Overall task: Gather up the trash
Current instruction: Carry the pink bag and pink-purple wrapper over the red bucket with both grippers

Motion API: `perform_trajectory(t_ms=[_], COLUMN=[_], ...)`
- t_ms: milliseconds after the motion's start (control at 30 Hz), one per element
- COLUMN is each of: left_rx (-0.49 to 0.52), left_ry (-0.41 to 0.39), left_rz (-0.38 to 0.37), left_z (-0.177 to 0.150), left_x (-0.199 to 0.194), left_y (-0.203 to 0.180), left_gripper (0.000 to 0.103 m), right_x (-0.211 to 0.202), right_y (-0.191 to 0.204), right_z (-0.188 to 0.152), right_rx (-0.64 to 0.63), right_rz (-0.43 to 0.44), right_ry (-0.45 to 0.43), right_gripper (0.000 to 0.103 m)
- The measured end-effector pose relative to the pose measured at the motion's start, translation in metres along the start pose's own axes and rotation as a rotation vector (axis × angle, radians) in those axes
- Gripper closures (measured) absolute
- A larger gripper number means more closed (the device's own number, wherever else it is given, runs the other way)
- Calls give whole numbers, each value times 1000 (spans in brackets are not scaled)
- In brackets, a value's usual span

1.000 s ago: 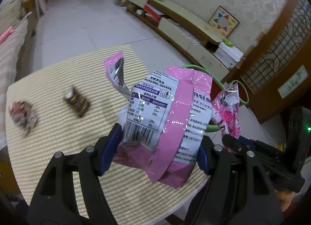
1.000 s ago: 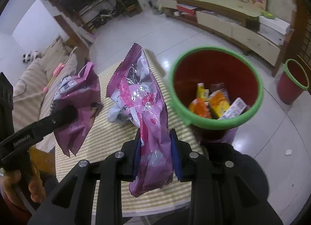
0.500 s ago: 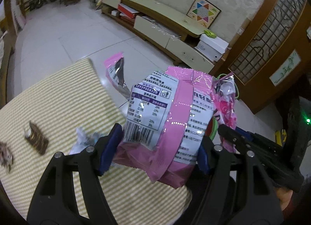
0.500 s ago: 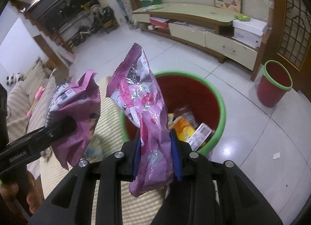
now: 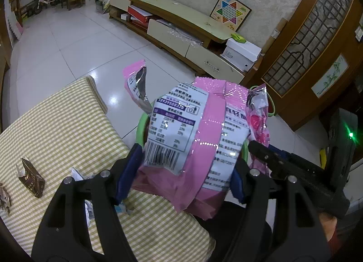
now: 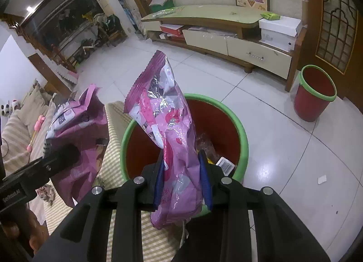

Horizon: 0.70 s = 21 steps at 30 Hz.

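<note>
The left hand-held gripper (image 5: 185, 177) clamps a pink snack bag (image 5: 192, 139); the right hand-held gripper (image 6: 182, 177) pinches a crumpled wrapper (image 6: 168, 130) above the bin (image 6: 244, 146).

you have swung both grippers off the checked tablecloth (image 5: 68, 130) toward the red bin (image 6: 240, 135): the crumpled pink wrapper (image 6: 172, 126) now hangs over its green rim, and the labelled pink bag (image 5: 188, 139) reaches its near edge.

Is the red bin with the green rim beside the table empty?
No, the red bin with the green rim already holds several wrappers at its bottom.
</note>
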<state>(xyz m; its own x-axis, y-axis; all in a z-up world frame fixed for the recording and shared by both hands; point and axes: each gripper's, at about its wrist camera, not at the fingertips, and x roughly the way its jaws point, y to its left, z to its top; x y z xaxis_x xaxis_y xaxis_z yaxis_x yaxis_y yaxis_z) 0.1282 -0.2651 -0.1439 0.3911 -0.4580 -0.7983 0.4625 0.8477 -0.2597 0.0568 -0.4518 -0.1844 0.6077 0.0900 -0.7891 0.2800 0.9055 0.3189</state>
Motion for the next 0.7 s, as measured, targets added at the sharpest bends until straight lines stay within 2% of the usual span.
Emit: perform_trajectory(t_ms=[700], left_rx=[15], left_ry=[43], left_rz=[-21], left_z=[5], left_x=[20], left_y=[-9], left_gripper=[37], right_x=[-11], right_y=[-9], right_z=[4], right_rx=[18], right_rz=[-6], right_ry=[-17], right_gripper=[76])
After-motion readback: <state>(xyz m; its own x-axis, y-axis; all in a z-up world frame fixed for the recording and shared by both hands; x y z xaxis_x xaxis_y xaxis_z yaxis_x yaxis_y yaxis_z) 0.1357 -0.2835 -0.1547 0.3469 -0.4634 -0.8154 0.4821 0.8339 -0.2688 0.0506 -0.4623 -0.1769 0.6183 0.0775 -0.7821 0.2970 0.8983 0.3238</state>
